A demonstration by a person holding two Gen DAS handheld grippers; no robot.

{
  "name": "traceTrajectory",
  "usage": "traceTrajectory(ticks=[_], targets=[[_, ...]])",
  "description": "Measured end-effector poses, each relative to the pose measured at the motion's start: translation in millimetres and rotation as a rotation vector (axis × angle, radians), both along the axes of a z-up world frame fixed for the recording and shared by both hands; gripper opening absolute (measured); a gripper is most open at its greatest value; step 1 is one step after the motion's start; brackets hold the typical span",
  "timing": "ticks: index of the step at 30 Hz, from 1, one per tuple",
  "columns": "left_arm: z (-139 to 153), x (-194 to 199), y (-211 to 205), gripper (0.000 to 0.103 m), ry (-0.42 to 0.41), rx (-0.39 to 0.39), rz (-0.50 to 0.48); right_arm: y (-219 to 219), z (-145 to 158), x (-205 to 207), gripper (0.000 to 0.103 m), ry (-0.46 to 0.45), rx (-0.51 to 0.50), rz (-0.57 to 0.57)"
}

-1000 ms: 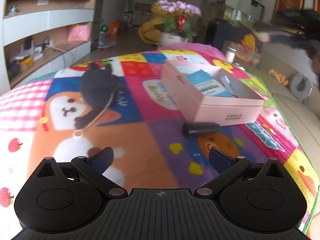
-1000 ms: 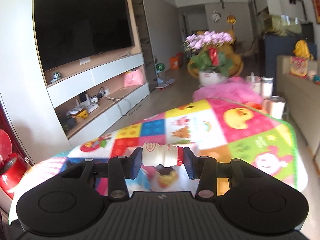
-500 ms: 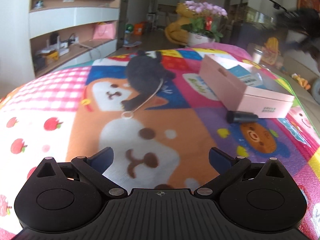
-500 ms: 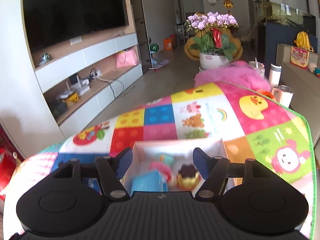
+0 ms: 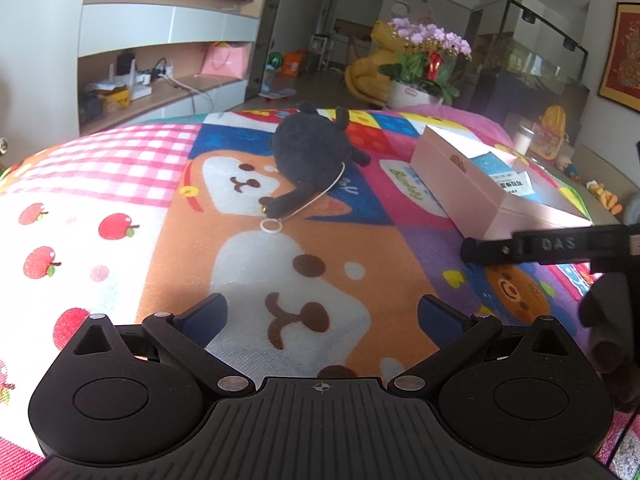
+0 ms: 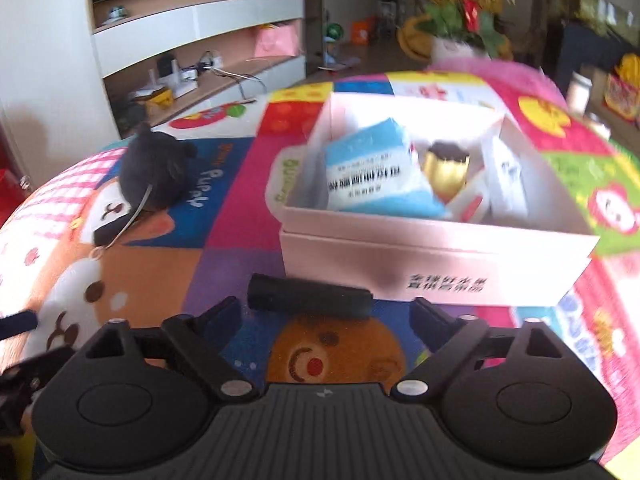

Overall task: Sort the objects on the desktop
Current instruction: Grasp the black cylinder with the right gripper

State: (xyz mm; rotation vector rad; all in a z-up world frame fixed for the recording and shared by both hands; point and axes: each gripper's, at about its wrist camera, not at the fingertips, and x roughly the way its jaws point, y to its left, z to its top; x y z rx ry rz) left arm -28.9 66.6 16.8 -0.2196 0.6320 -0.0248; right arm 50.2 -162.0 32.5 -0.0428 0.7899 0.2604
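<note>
A pink box [image 6: 436,248] stands on the colourful mat; it holds a blue packet [image 6: 376,172], a gold-wrapped cake [image 6: 446,172] and white items. It also shows in the left wrist view [image 5: 472,196]. A black cylinder [image 6: 310,298] lies on the mat in front of the box. My right gripper [image 6: 326,316] is open and empty, just short of the cylinder, with the jaws wider than it. A black plush toy [image 5: 312,152] with a white ring cord lies on the mat's middle. My left gripper [image 5: 322,316] is open and empty, well short of the plush.
The right gripper's finger [image 5: 532,246] reaches in from the right in the left wrist view. The mat [image 5: 120,208] drops off at its rounded edges. Wall shelves [image 5: 160,80] stand to the left, an orchid pot [image 5: 420,76] behind, cups [image 6: 578,88] at the far right.
My right gripper let go of the small white bottle over the box, opened, and came down to the black cylinder. My left gripper swung left and towards the plush.
</note>
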Motion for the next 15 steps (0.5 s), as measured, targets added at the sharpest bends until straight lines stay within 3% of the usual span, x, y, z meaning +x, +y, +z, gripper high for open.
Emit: traceTrajectory(ticks=[4, 6, 8, 15], targets=[[-0.4, 0.6, 0.3, 0.103, 0.004, -0.001, 0.004, 8.7, -6.0, 3.5, 0.100, -0.008, -0.002, -0.002], [-0.5, 0.5, 0.1, 0.103, 0.004, 0.000, 0.004, 12.5, -9.8, 5.4, 0.092, -0.006, -0.016, 0.002], [-0.6, 0.6, 0.2, 0.103, 0.005, 0.001, 0.006, 13.0, -12.0, 5.7, 0.076, 0.004, -0.024, -0.001], [-0.7, 1.5, -1.7, 0.103, 0.015, 0.018, 0.008, -11.3, -3.8, -19.6, 0.075, 0.004, 0.007, 0.015]])
